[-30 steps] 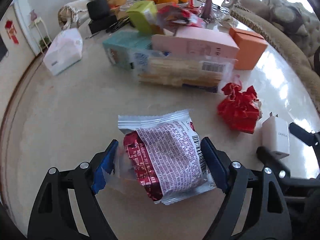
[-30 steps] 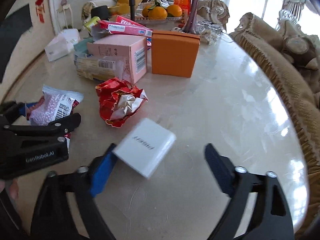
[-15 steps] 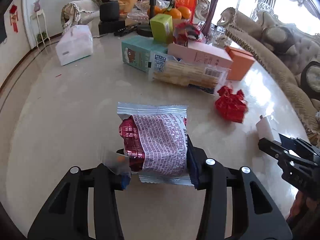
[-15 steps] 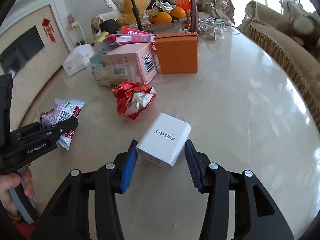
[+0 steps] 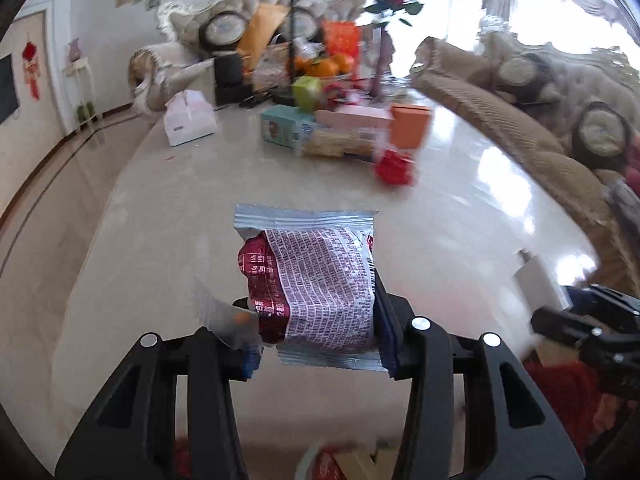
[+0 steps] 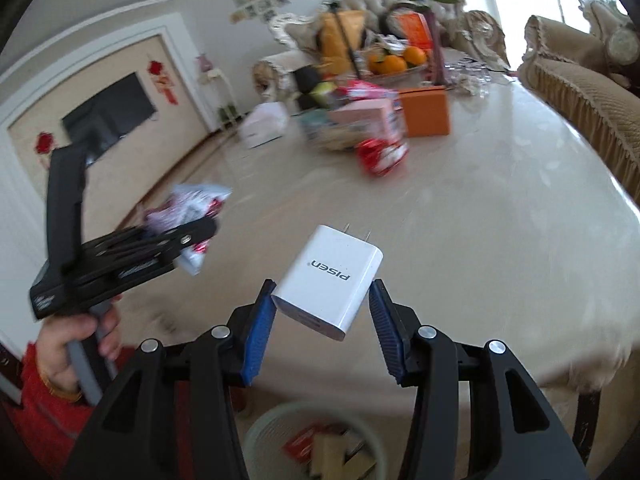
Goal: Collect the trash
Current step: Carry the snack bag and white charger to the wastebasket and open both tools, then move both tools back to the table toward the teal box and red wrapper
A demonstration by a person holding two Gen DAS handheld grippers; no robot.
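Note:
My left gripper [image 5: 316, 320] is shut on a silver and red snack wrapper [image 5: 316, 280] and holds it lifted above the marble table [image 5: 160, 220]. The wrapper also shows in the right wrist view [image 6: 188, 208]. My right gripper [image 6: 322, 312] is shut on a white PISEN charger [image 6: 330, 276], held up off the table near its front edge. A crumpled red wrapper [image 5: 394, 166] lies further back on the table; it also shows in the right wrist view [image 6: 380, 154].
A round bin [image 6: 264, 432] with scraps inside stands on the floor below the right gripper. Boxes, an orange box [image 6: 426, 112], a tissue pack [image 5: 188, 120], a fruit bowl and a vase crowd the table's far end. A sofa [image 6: 580, 92] runs along the right.
Both grippers have lifted and pulled back toward the table's front edge with their objects. The bin has come into view below.

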